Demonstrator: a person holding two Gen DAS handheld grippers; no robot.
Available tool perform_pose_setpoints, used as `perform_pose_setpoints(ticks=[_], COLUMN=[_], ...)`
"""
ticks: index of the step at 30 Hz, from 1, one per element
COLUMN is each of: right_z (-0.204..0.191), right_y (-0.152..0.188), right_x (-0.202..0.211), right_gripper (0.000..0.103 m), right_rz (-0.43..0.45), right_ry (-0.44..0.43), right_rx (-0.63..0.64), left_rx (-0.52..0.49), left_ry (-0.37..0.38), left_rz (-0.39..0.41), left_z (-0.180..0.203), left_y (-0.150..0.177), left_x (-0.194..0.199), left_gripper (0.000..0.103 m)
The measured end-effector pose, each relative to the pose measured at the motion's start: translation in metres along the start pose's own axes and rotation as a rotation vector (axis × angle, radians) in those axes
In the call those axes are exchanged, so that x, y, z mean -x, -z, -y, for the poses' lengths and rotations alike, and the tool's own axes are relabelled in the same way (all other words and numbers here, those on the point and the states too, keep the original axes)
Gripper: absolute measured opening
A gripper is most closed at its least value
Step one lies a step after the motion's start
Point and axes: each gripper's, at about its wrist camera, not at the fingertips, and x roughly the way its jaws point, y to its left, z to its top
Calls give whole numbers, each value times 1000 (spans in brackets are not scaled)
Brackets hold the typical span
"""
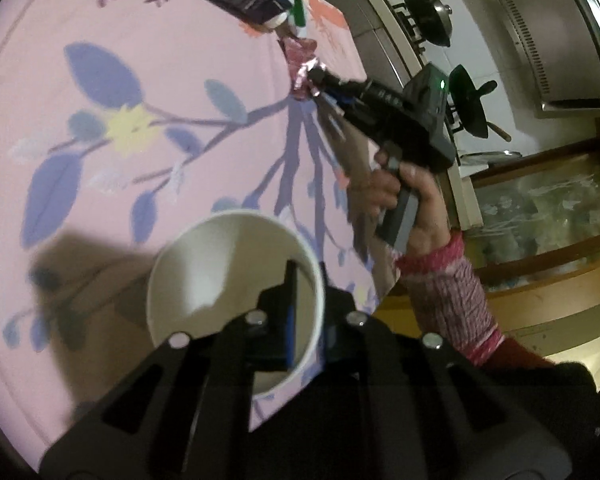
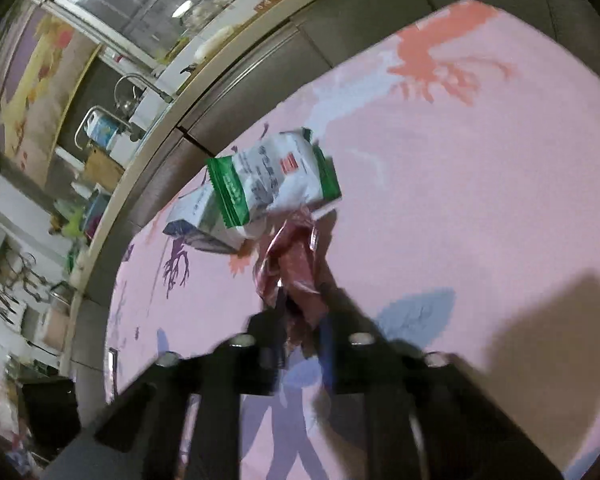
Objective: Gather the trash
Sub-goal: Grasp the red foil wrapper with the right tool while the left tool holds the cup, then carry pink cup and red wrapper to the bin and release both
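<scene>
Left wrist view: left gripper (image 1: 300,304) is pinching the rim of a white paper cup (image 1: 236,280), one finger inside, one outside the wall. Cup's empty afaict, mouth tipped toward the cam, prob held as the bin for the scraps. Further out the right gripper (image 1: 314,80), in a hand (image 1: 404,196) w/ a pink knit sleeve (image 1: 452,292), nips a crinkly pink foil wrapper (image 1: 300,68) just off the pink floral tablecloth (image 1: 100,140).

Right wrist view: right gripper (image 2: 300,320) fingers pressed together on that pink foil wrapper (image 2: 296,268), blurry tho. Just past it a green-and-white snack packet (image 2: 272,180) leans on a small carton (image 2: 196,220), both on the cloth (image 2: 460,200) near the table's far edge, not yet collected imo.
</scene>
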Motion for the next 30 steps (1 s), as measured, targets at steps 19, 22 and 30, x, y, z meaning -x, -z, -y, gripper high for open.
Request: perform_pose_setpoints(ticks=[19, 22, 30], right_z=[20, 39, 110], right_y=[102, 105, 105], right_x=[135, 156, 227], right_gripper=[7, 7, 6], right_rz=[246, 299, 500], right_ry=[-82, -57, 53], right_rx=[-70, -103, -247], left_rx=[-153, -213, -378], left_ry=[21, 13, 11], left_rz=[-44, -88, -179], left_z=[91, 118, 207], left_y=[-69, -86, -132], left_x=[-79, -111, -214], left_gripper=[8, 8, 8])
